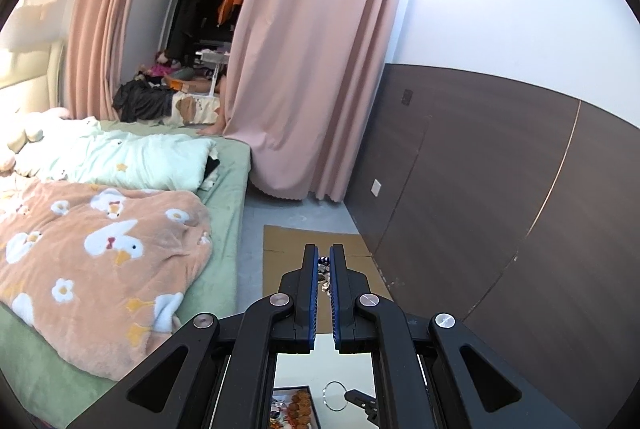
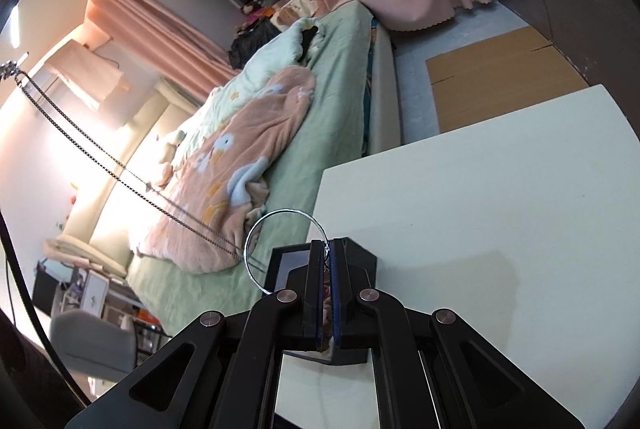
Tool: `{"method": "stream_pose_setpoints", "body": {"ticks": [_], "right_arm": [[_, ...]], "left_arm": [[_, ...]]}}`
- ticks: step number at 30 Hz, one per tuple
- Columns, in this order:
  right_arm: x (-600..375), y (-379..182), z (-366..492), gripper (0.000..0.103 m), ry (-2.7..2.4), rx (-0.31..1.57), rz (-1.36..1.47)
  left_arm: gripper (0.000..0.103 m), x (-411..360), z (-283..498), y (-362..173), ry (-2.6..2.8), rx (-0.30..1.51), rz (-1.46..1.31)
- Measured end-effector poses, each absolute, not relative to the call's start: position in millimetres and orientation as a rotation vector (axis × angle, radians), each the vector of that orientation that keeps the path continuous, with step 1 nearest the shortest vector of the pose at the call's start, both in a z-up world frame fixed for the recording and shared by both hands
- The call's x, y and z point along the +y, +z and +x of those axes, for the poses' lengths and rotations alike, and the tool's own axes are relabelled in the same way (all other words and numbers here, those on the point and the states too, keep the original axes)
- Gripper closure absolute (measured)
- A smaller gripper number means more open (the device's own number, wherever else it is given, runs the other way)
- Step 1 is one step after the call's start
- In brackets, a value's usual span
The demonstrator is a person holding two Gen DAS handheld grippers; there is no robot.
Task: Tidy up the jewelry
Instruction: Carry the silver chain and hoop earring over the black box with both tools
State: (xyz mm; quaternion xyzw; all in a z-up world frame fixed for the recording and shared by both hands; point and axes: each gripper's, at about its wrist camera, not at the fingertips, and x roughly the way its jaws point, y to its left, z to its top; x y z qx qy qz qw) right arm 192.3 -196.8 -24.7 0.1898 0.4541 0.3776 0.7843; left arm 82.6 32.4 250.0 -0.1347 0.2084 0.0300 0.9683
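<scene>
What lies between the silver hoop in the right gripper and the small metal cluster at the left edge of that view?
A thin dark chain, in two strands, stretches from the cluster to the silver hoop, above the bed. The right wrist view shows it.

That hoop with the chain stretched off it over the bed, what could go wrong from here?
1. The hoop is pinched only at its edge by the right tongs; it could twist or slip out.
2. The chain hangs beyond the white table edge, above the bed; if it drops, it may land in the bedding.
</scene>
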Motion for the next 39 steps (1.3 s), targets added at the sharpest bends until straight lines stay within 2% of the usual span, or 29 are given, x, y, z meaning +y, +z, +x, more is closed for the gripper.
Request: {"method": "stream_pose_setpoints", "body": {"ticks": [18, 32, 39], "right_arm": [[-186, -28, 191, 0.099, 0.812, 0.998, 0.37], [-182, -30, 191, 0.099, 0.806, 1.002, 0.358], [-181, -31, 192, 0.099, 0.802, 1.004, 0.356]], "left_arm": [[0.098, 37, 68, 268, 0.04, 0.384, -0.274], [0.098, 40, 79, 251, 0.029, 0.426, -0.287], [0.098, 44, 90, 224, 0.037, 0.481, -0.292]]}}
